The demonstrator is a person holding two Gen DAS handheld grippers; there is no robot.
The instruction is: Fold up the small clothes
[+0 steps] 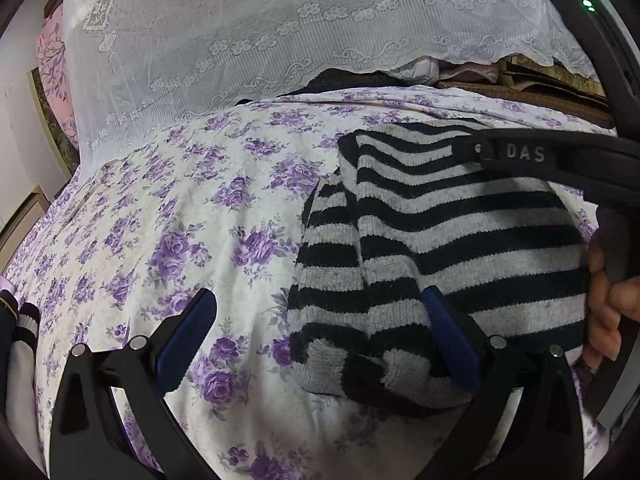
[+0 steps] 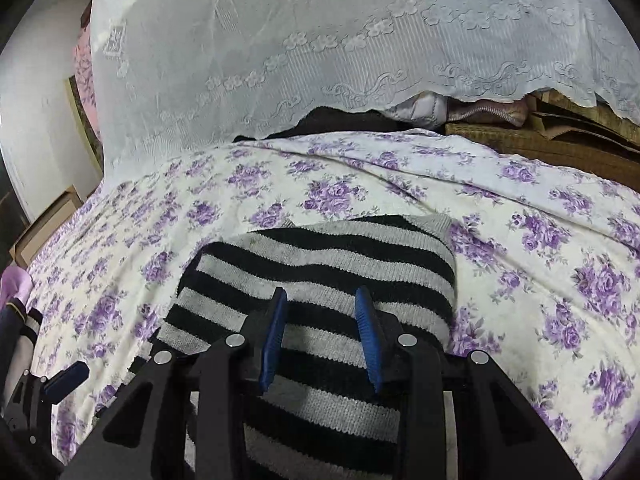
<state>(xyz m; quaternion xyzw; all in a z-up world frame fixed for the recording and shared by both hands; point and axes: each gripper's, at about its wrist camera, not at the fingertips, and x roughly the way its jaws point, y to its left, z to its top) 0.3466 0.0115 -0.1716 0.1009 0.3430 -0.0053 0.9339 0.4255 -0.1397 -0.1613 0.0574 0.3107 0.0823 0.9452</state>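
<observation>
While spread wide at the striped knit sweater's [image 1: 460, 232] 7 o'clock hem, left gripper [image 1: 316, 320] empty; right gripper [image 2: 322, 332] part-open, empty above; mid-fold, next regrasp hem, judged.

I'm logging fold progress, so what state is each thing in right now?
Striped sweater: partly folded, lying on the floral sheet.
Left gripper: open wide, nothing pinched, one finger at the sweater's edge.
Right gripper: jaws apart over the sweater, nothing pinched.
Lace curtain: hanging behind the bed.
</observation>
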